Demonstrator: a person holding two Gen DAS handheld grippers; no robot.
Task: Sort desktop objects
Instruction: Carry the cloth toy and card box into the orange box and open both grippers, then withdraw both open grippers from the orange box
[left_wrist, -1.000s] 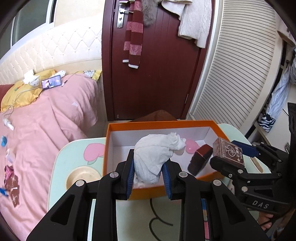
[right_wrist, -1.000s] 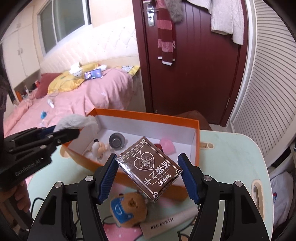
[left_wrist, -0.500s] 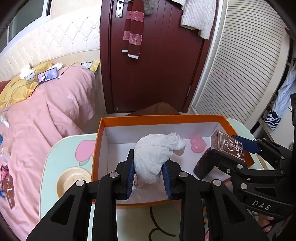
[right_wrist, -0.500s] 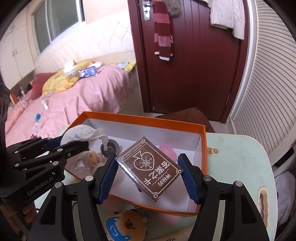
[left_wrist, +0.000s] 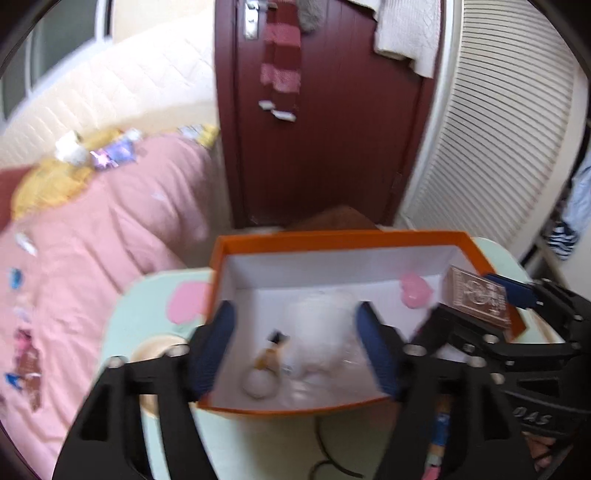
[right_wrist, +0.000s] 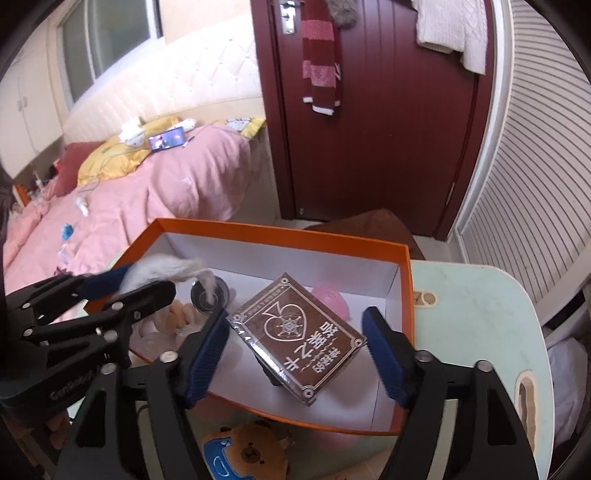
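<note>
An orange box (left_wrist: 343, 236) with a white inside stands on the pale green table (right_wrist: 476, 314). My left gripper (left_wrist: 295, 350) is open over the box; the white crumpled cloth (left_wrist: 317, 332) is blurred between the spread fingers. In the right wrist view the cloth (right_wrist: 166, 269) shows by the left gripper's tips. My right gripper (right_wrist: 295, 350) is open over the box. The brown card box (right_wrist: 295, 336) lies between its spread fingers, touching neither. It also shows in the left wrist view (left_wrist: 476, 301).
Inside the box lie a pink heart (left_wrist: 415, 291), a small doll (left_wrist: 271, 350) and a round metal tin (right_wrist: 208, 295). A bear toy (right_wrist: 245, 454) lies on the table before the box. A pink bed (right_wrist: 166, 192) is at the left, a dark red door (right_wrist: 369, 129) behind.
Both grippers have opened over the box. The left let go of the white cloth and the right let go of the brown card box.
</note>
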